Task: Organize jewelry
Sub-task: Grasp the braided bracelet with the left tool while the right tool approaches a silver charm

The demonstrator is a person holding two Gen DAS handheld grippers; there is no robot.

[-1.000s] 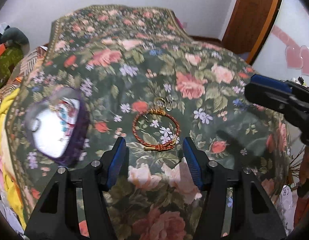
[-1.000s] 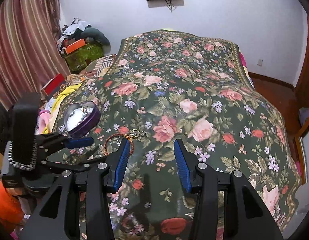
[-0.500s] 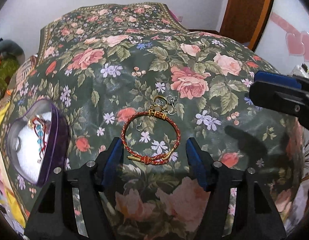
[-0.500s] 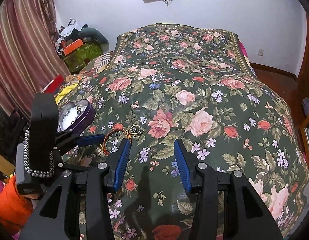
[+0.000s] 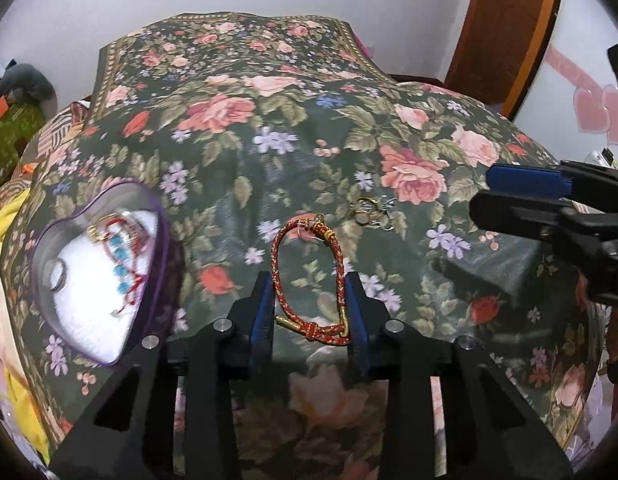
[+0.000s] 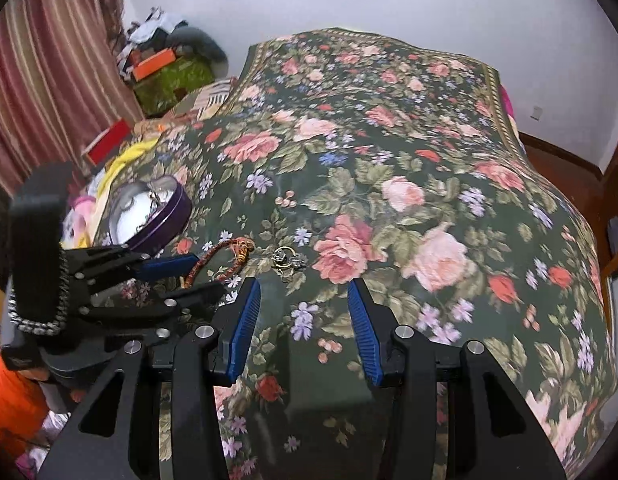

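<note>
A red-and-gold braided bracelet (image 5: 275, 276) lies on the floral bedspread (image 5: 409, 168). My left gripper (image 5: 309, 284) straddles it and its jaws are closing, with the blue pads pressing both sides so the loop is squeezed into a narrow oval. From the right wrist view the same bracelet (image 6: 233, 246) sticks out beyond the left gripper (image 6: 189, 280). A small cluster of gold and silver rings (image 5: 371, 212) rests just past it. My right gripper (image 6: 303, 304) hovers open over bare cloth, the ring cluster (image 6: 287, 259) just ahead of its left finger.
A purple heart-shaped tin (image 5: 161, 248) with white lining sits left of the bracelet and holds a red-and-turquoise piece. The right gripper (image 5: 505, 196) enters from the right edge. Clutter and a striped curtain (image 6: 49, 80) stand beside the bed.
My left gripper slid forward over the bracelet and its jaws narrowed, squeezing the round loop into an oval. The right gripper dropped a little closer to the bedspread.
</note>
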